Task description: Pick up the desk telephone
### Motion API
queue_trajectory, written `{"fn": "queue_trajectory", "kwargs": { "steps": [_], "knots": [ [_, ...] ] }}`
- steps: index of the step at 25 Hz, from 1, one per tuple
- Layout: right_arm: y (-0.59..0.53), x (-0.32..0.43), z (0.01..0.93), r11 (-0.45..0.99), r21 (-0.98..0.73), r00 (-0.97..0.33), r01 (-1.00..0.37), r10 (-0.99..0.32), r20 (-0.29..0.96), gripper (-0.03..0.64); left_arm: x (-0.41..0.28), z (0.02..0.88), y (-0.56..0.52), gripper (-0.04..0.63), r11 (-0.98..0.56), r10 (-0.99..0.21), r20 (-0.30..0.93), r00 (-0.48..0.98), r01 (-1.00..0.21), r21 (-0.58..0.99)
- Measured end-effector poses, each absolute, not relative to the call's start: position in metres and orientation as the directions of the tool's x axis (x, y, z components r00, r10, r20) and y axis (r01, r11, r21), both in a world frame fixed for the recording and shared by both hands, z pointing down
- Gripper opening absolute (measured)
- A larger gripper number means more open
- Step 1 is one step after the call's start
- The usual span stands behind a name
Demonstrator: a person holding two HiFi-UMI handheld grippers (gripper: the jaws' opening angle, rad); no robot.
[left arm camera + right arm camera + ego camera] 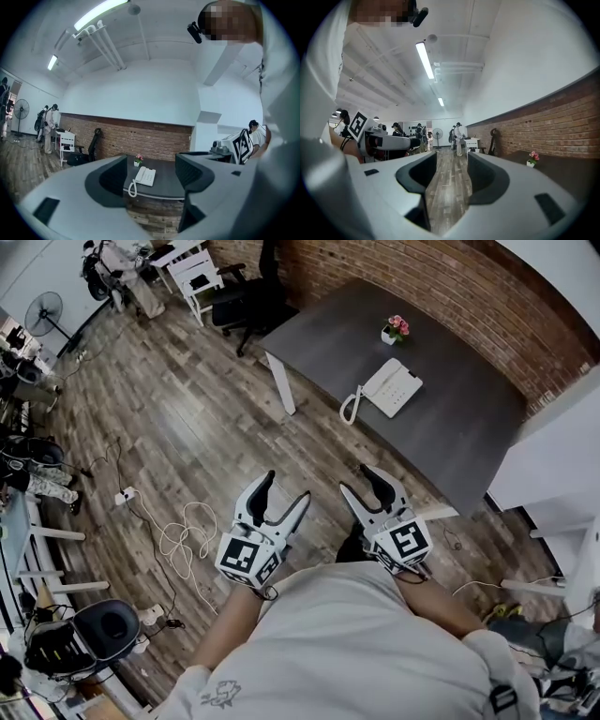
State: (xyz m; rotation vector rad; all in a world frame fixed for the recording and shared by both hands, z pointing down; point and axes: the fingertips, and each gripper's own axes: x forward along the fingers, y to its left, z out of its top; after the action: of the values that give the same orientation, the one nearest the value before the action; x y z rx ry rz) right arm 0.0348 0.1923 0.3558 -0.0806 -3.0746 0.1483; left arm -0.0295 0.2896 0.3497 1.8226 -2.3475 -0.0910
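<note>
A white desk telephone (pixel 393 387) with a coiled cord lies on the dark grey desk (pixel 469 432) against the brick wall. Between the left jaws, far off, the telephone (pixel 145 176) shows again. My left gripper (pixel 280 493) is held low in front of the person, well short of the desk, open with nothing between its jaws. To its right my right gripper (pixel 359 481) is open and empty too, also well short of the desk. In the right gripper view only the desk's flower pot (pixel 531 160) shows, at the right, and the jaws frame bare wooden floor.
A small pot of pink flowers (pixel 395 330) stands on the desk beyond the telephone. A black office chair (pixel 248 296) is at the desk's far end. White cables (pixel 183 535) lie on the wooden floor at the left. Other people stand far back in the room.
</note>
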Motion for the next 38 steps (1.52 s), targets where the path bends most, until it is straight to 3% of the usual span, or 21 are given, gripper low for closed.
{"fn": "queue_trajectory", "kwargs": {
  "steps": [12, 21, 27, 38],
  "knots": [
    [0.039, -0.016, 0.349, 0.993, -0.082, -0.994, 0.087, 0.092, 0.058, 0.212, -0.082, 0.346, 0.136, 0.339, 0.279, -0.959, 0.095, -0.267, -0.948, 0.150],
    [-0.052, -0.009, 0.359, 0.994, -0.108, -0.997, 0.016, 0.024, 0.076, 0.212, -0.086, 0.352, 0.046, 0.339, 0.221, -0.973, 0.102, -0.206, -0.963, 0.156],
    [-0.083, 0.003, 0.365, 0.992, -0.112, -0.995, -0.065, -0.056, 0.085, 0.212, -0.088, 0.359, 0.006, 0.339, 0.147, -0.986, 0.102, -0.130, -0.974, 0.173],
    [-0.147, 0.028, 0.370, 0.936, -0.093, -0.937, -0.340, -0.328, 0.123, 0.212, -0.096, 0.368, -0.090, 0.341, -0.128, -0.986, 0.084, 0.146, -0.973, 0.193]
  ]
}}
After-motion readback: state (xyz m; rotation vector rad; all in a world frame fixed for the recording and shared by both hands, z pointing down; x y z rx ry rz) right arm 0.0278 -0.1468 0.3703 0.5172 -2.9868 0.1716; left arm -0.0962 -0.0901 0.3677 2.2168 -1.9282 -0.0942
